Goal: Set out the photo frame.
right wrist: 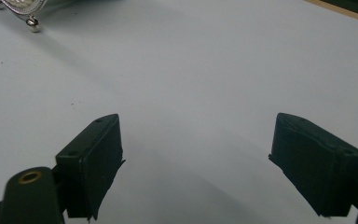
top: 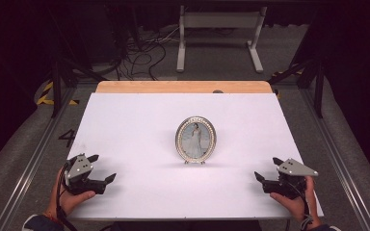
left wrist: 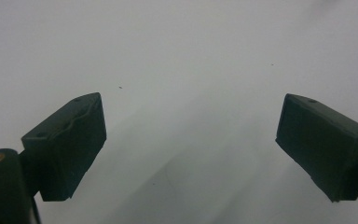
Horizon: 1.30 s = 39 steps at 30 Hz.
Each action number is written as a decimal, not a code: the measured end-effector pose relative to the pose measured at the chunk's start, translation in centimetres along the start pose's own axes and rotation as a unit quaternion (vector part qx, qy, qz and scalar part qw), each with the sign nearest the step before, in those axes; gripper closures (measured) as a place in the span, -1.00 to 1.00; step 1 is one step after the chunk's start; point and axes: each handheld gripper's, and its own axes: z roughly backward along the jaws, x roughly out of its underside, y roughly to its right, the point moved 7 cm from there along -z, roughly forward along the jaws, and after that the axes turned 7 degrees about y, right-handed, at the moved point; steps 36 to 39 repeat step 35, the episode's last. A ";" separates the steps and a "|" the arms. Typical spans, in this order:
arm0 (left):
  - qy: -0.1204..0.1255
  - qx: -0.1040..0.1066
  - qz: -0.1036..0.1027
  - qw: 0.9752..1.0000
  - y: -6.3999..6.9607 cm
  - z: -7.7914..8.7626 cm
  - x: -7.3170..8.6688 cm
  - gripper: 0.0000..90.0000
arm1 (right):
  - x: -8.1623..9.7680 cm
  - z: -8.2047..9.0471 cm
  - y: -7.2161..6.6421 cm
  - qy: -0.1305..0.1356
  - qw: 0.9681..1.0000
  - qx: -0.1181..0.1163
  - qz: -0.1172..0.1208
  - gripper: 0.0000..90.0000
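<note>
an oval picture frame [top: 195, 139] stands upright on small feet near the middle of the white surface [top: 135, 120], facing the person. the left claw [top: 102, 168] rests at the near left edge, its jaws spread wide over bare surface. the right claw [top: 268, 169] sits at the near right edge, jaws also spread, well apart from the frame, whose foot [right wrist: 31, 22] peeks into the right gripper view's top left corner.

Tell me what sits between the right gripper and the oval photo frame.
Nothing: in the high view only bare white table separates the right gripper from the oval photo frame. The right gripper view shows the same bare stretch.
</note>
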 end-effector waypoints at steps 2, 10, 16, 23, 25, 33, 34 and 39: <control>0.000 0.002 -0.001 1.000 0.0 0.0 0.0 -0.80 | -0.1 -0.1 -0.1 0.002 1.000 -0.002 0.001 -0.64; -0.004 0.006 -0.006 1.000 0.2 -0.2 0.0 -0.80 | 0.0 -0.1 0.0 0.002 1.000 -0.001 -0.002 -0.64; -0.005 0.004 -0.007 1.000 0.0 -0.3 0.0 -0.81 | 0.0 0.0 0.2 0.004 1.000 0.001 -0.003 -0.64; -0.005 0.002 -0.007 1.000 0.0 -0.4 -0.1 -0.81 | 0.2 -0.1 0.3 0.000 1.000 0.004 0.000 -0.64; -0.005 0.002 -0.007 1.000 0.0 -0.4 -0.1 -0.81 | 0.2 0.0 0.4 0.000 1.000 0.005 -0.002 -0.64; 0.000 0.013 0.005 1.000 -0.1 -0.4 0.0 -0.82 | 0.2 -0.2 0.6 0.002 1.000 0.006 -0.006 -0.64; -0.001 0.014 0.006 1.000 -0.1 -0.5 0.0 -0.82 | 0.2 -0.2 0.5 0.001 1.000 0.006 -0.004 -0.64; -0.001 0.014 0.006 1.000 -0.1 -0.5 0.0 -0.82 | 0.2 -0.2 0.5 0.002 1.000 0.006 -0.004 -0.64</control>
